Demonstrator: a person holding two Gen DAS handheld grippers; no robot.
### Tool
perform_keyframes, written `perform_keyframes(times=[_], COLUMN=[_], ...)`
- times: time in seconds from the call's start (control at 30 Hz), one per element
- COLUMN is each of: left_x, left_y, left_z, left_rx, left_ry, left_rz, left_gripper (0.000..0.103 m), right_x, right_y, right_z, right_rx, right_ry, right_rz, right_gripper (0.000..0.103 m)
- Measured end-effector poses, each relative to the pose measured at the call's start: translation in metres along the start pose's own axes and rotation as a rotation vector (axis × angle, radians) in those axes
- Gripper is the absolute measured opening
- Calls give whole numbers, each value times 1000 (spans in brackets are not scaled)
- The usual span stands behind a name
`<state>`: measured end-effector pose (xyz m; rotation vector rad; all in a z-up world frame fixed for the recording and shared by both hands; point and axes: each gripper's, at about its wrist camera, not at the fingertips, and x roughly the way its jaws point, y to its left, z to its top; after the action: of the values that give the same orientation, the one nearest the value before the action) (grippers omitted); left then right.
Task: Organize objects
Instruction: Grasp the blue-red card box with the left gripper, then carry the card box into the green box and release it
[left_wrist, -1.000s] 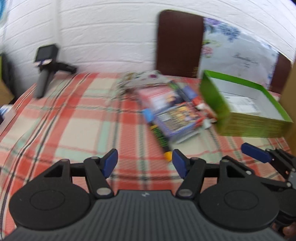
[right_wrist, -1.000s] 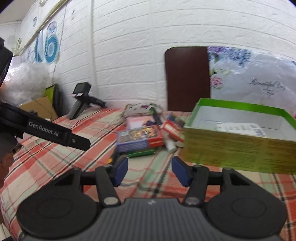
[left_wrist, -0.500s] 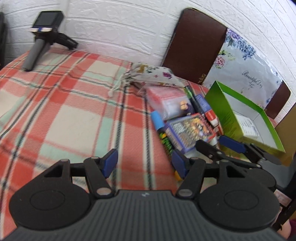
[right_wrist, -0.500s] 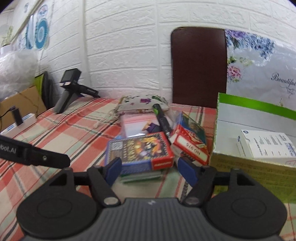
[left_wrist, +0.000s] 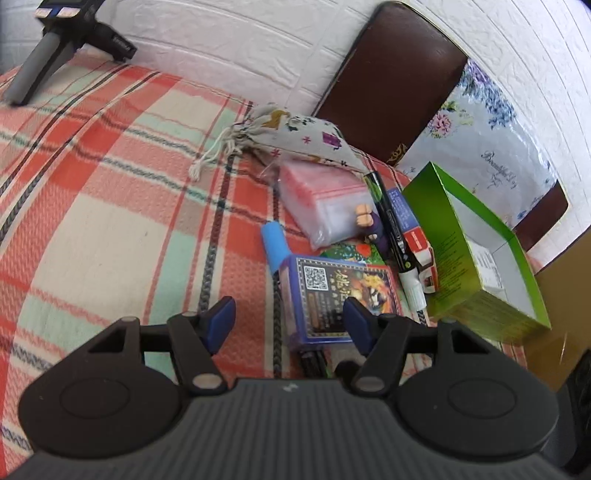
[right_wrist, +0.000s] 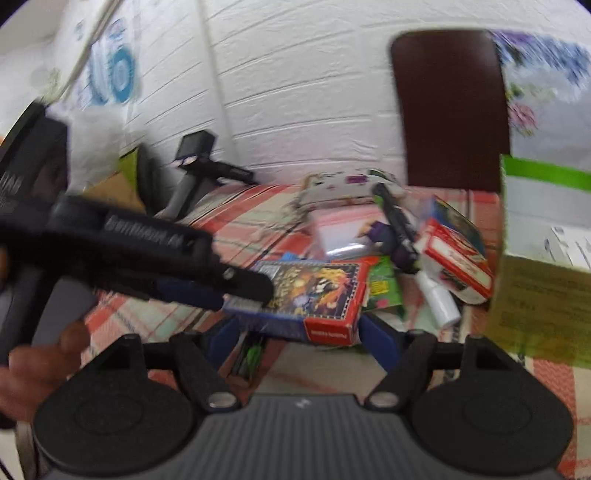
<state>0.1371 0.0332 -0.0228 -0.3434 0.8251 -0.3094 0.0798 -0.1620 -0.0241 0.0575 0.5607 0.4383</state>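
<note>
The right claw (right_wrist: 301, 338) has just been spreading its jaws, and they now stand wide on either side of the blue-and-red card box (right_wrist: 306, 291), whose near end sits between the blue pads; the view is smeared by motion, so whether a pad already touches the cardboard cannot be told, though nothing looks pressed yet. A second ago this claw was narrower and hung back from the pile, so it has closed in while opening, which reads as the set-up for a grasp. The left claw (left_wrist: 290, 325) is about half open and empty, its width unchanged, but it too has swung in: the same box now lies just ahead of its right pad, where before only bare checked cloth showed between the fingers. From the right-hand camera that left claw crosses over the box's left end. Beyond the box lie the blue-capped marker (left_wrist: 275, 245), a clear bag of pink sheets (left_wrist: 321, 201), a black-and-white marker (left_wrist: 397, 245), a red-and-white box (right_wrist: 456, 264) and a drawstring pouch (left_wrist: 291, 129). The green box (left_wrist: 476, 258) stands open just beside the pile on the desk (left_wrist: 110, 206), holding one white carton, the likely place for the card box to go.
</note>
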Motion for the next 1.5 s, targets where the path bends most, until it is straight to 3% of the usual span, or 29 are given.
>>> perform_keyframes(times=[0.1,0.17,0.23,0.27,0.4,0.53,0.7,0.93,1.17,1.27,1.37,1.47,1.5], left_x=[4,7,10,10,-3,-20,-25,-4,47,73,99,114,117], left_y=[-2,-5,-8,-10,-19,-26,-57,-148,-238,-262,-274,-283,-286], left_z=[4,5,5,4,-3,-10,-14,-3,10,11,12,8,7], left_rx=[9,15,29,24,54,42,102,272,409,436,412,434,452], left_ry=[1,4,6,10,-1,-12,-18,-48,-40,-26,46,52,60], left_rz=[9,-3,-39,-54,-20,-28,-49,-138,-238,-260,-288,-253,-239], left_gripper=[66,62,48,47,46,45,45,45,45,45,45,46,46], right_x=[4,12,23,25,14,-7,-35,-83,-116,-114,-107,-115,-119], right_y=[13,15,13,10,11,23,18,-31,-108,-137,-159,-176,-177], right_z=[3,6,8,8,5,-4,-8,3,16,18,16,6,3], right_rx=[-69,-71,-50,-32,-4,-25,-12,16,103,125,119,187,197], right_ry=[-2,32,78,89,79,37,-11,-122,-191,-186,-150,-153,-176], right_rz=[-28,-49,-65,-47,-46,-60,-99,-250,-421,-485,-578,-594,-604], right_gripper=[88,88,82,79,69,67,67,68,68,69,70,77,85])
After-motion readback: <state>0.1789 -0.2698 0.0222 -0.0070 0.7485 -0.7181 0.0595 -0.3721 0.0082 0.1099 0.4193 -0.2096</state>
